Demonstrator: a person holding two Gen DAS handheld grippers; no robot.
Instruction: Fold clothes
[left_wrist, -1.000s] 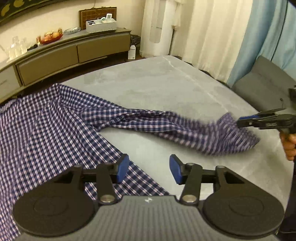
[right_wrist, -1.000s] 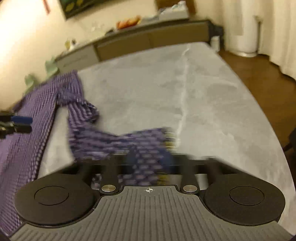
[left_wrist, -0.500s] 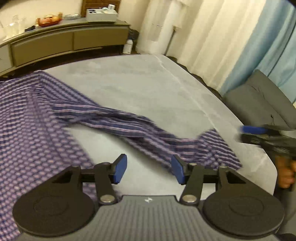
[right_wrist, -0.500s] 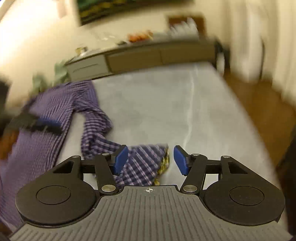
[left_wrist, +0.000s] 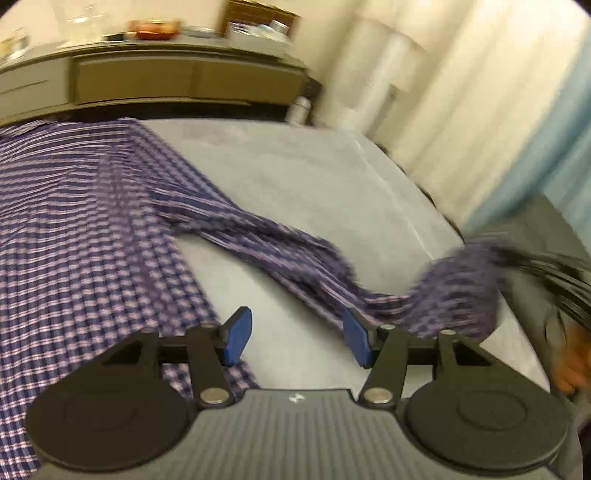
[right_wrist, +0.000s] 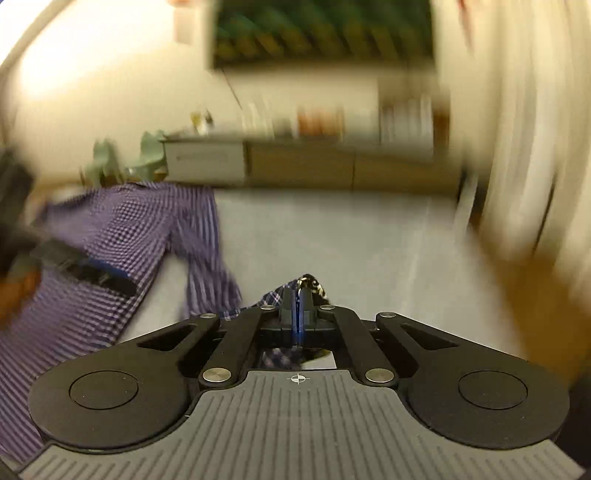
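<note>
Kid: Looking at the checked shirt, I see it spread flat on the gray tabletop, mostly at nine o'clock in the left view. One sleeve runs out toward three o'clock.

Helper: Right. What are the right tongs doing?

Kid: Their blue pads are pressed tight together, and they pinch the sleeve end. A bit of cloth pokes out on top.

Helper: And the left tongs?

Kid: They are spread wide with nothing between them. They hang over the tabletop, just beside the shirt's edge at six o'clock.

Helper: How do you think the shirt will act?

Kid: It looks soft, thin and light. I think it will flop and sag, not stay stiff. It could bunch up if pulled fast.

Helper: Where would you grab it?

Kid: At edges and corners, like the cuff or the hem. I would guess the middle just wrinkles. The picture is blurry, so small parts are hard to see.
</note>
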